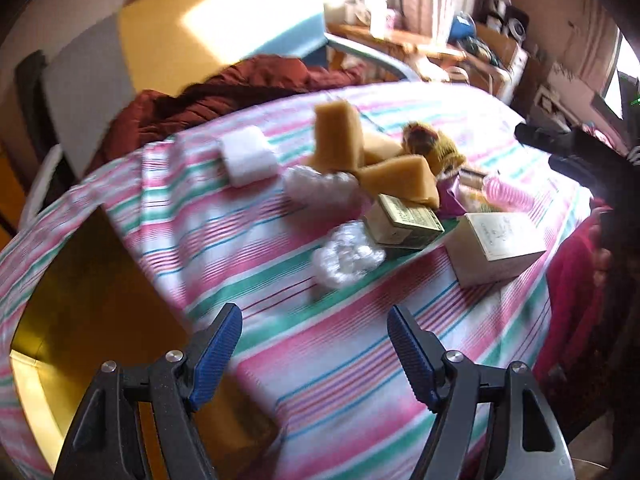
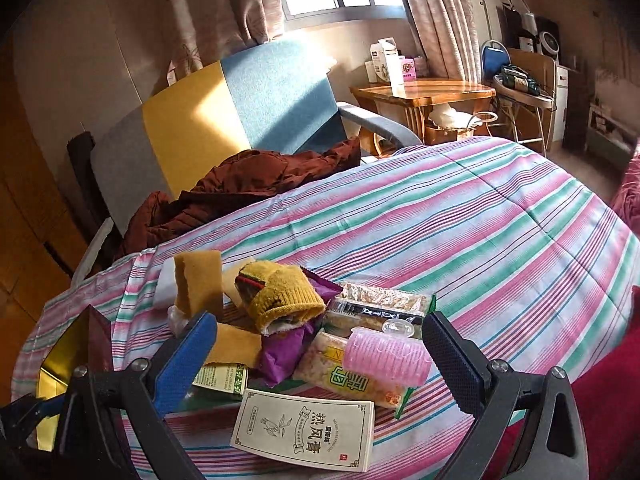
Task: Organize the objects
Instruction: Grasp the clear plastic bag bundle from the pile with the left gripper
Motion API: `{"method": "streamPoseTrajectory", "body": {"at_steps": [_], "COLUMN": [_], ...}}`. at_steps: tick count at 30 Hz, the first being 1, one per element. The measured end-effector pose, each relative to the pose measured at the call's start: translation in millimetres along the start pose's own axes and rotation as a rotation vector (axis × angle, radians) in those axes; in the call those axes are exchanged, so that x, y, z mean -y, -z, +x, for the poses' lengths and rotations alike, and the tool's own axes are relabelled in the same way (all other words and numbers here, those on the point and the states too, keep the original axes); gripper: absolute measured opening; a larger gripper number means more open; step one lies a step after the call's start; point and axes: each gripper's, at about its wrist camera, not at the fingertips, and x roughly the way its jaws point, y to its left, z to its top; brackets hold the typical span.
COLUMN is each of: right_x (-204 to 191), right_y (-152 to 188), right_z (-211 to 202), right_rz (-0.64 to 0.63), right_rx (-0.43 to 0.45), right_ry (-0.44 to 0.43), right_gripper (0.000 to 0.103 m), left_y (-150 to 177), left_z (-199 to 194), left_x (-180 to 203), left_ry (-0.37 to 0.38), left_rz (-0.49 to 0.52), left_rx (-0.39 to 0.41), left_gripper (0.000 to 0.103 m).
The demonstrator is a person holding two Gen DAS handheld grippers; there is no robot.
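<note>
A pile of small things lies on the striped cloth [image 1: 328,360]. It holds tan sponges [image 1: 336,136], a white foam block [image 1: 248,156], bubble-wrap lumps [image 1: 346,258], a small green box [image 1: 404,222], a white printed box [image 2: 308,428], a yellow knitted piece [image 2: 280,292], a purple wrapper [image 2: 284,356], snack packets [image 2: 352,380] and a pink hair roller [image 2: 384,356]. My left gripper [image 1: 314,320] hangs open over bare cloth, short of the bubble wrap. My right gripper [image 2: 320,332] is wide open above the pile; the roller shows between its fingers, untouched.
An open gold-lined box [image 1: 80,320] sits at the table's left edge, also seen in the right wrist view [image 2: 60,360]. An armchair [image 2: 240,112] with a maroon jacket [image 2: 240,184] stands behind the table. A wooden side table [image 2: 424,92] is farther back. A red sleeve [image 1: 576,280] is on the right.
</note>
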Motion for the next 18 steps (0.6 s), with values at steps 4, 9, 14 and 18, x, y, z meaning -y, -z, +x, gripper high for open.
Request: {"method": "streamPoseTrajectory", "body": {"at_steps": [4,9,14,18], "right_x": [6,10,15,18], "right_y": [1,0,1,2], "right_z": [2,2,7,11], "right_rz": [0.037,0.056,0.079,0.090], "right_rx": [-0.022,-0.030,-0.059,-0.081], "right_ry": [-0.041,-0.056,-0.059,-0.052], "right_gripper": [0.103,0.103,0.103,0.103], "left_y": [-16,-30,-33,-24], "left_z": [29,62,87,76], "left_x": [9,9,6,7], "left_ry": [0.008,0.026,0.039,0.076], "left_rz": [0.045,0.040,0.016,0.021], "left_rx": [-0.053,-0.113,-0.156,-0.121], "left_gripper": [0.075,0.074,0.057,0.036]}}
